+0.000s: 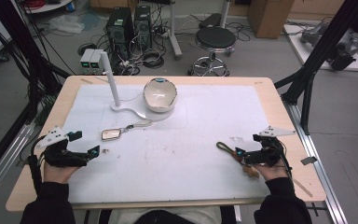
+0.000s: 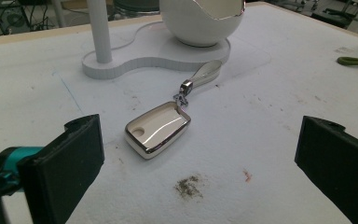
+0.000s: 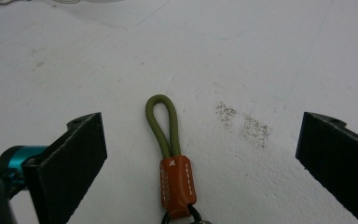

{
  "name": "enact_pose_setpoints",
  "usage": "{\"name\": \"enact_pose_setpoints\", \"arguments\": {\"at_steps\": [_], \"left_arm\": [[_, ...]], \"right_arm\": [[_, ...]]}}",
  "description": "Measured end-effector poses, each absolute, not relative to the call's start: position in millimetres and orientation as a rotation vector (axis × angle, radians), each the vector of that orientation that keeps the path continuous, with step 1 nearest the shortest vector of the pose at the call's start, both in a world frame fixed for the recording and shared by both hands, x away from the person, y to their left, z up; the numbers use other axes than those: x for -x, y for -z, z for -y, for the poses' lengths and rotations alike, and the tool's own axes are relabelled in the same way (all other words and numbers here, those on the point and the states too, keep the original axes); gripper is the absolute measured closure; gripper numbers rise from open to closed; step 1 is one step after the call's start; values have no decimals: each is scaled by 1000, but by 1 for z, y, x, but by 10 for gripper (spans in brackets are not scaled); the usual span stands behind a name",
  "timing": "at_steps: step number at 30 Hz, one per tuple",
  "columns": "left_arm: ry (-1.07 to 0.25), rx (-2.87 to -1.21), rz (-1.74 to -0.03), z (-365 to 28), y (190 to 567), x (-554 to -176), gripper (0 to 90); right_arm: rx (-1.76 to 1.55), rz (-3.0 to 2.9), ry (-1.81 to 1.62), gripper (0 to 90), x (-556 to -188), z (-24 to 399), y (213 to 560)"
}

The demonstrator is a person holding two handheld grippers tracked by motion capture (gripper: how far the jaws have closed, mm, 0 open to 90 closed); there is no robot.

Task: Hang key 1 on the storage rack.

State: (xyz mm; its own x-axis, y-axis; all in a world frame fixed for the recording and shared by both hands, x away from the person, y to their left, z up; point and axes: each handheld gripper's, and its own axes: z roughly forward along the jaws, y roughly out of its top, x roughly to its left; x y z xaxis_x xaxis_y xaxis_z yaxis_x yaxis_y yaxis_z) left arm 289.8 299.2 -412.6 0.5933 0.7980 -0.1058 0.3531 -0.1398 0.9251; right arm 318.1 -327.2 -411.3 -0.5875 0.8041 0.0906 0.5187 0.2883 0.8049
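Observation:
A shiny cream key fob (image 2: 157, 129) with a short strap (image 2: 205, 74) lies flat on the white mat, also seen from above (image 1: 112, 135). My left gripper (image 2: 198, 158) is open just short of it, jaws wide apart and nothing between them; from above it sits at the table's left (image 1: 85, 143). An olive cord loop (image 3: 163, 123) with a brown leather tab (image 3: 178, 186) lies between the spread jaws of my right gripper (image 3: 200, 158), which is open and not touching it. From above, that gripper (image 1: 247, 145) is at the right, over the cord loop (image 1: 223, 147).
A white bowl (image 1: 159, 94) rests on a white stand base (image 1: 135, 112) with an upright post (image 1: 109, 77) at the back middle. Dirt smudges (image 2: 189, 185) mark the mat. Beyond the table stand a stool (image 1: 214, 39) and computer towers (image 1: 121, 25); black frame struts (image 1: 307, 88) flank the right.

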Motion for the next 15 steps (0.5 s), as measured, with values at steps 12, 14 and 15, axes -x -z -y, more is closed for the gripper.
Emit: {"name": "enact_pose_setpoints", "arguments": {"at_steps": [12, 14, 15], "left_arm": [[-528, -1744, -948, -298, 413, -290, 17], [-527, -1745, -946, -297, 413, -290, 17], [-527, -1746, -946, -297, 413, -290, 17]], "right_arm": [[-1179, -2320, -1099, 30, -322, 317, 418], [-1172, -2346, -1092, 44, -322, 316, 420], [-1172, -2346, -1092, 44, -322, 316, 420]]}}
